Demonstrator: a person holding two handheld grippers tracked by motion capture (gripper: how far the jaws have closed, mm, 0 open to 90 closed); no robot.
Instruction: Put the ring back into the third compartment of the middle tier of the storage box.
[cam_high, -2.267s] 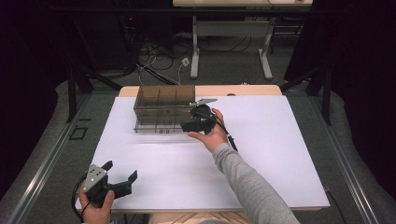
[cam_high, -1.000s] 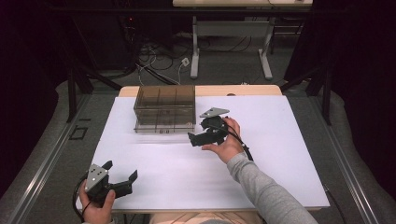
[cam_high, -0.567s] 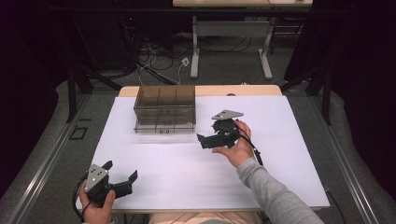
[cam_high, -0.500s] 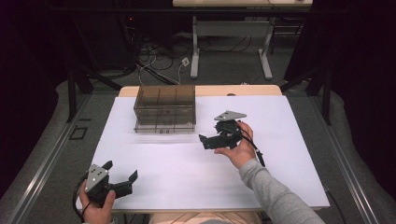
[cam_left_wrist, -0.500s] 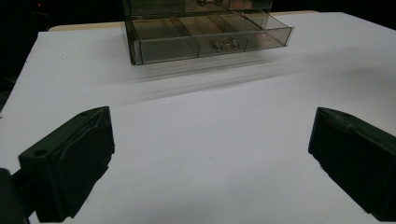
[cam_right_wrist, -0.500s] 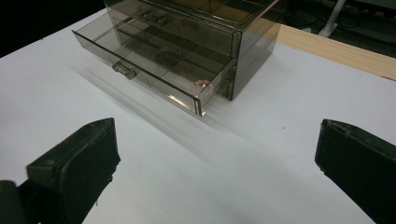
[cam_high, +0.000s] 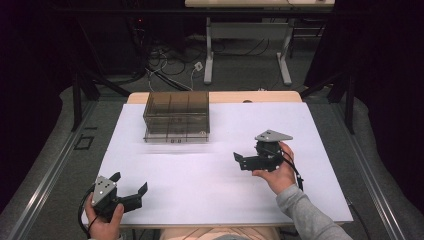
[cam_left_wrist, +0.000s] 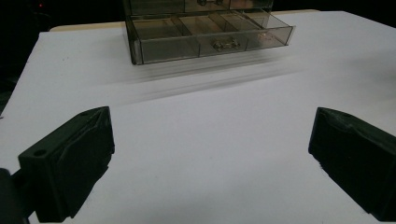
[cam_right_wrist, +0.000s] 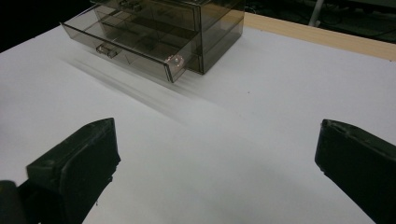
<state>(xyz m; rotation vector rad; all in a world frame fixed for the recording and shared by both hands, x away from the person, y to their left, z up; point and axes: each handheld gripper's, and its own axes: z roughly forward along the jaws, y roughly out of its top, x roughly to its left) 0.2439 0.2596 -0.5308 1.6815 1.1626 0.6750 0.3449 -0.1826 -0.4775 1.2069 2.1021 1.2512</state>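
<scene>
A smoky clear drawer box (cam_high: 176, 116) is standing at the far side of the white table (cam_high: 215, 200), and its lower drawer (cam_right_wrist: 122, 45) is sticking out toward the person. Nothing is lying between the box and the grippers. The right gripper (cam_high: 240, 161) is hovering well apart from the box, jaws spread wide and holding nothing. The left gripper (cam_high: 131, 186) is waiting near the front edge, jaws also spread wide and empty.

Glossy smoky clear-plastic drawer box (cam_high: 176, 116), matt white table cover (cam_high: 210, 190), wooden table edge (cam_high: 250, 97)
</scene>
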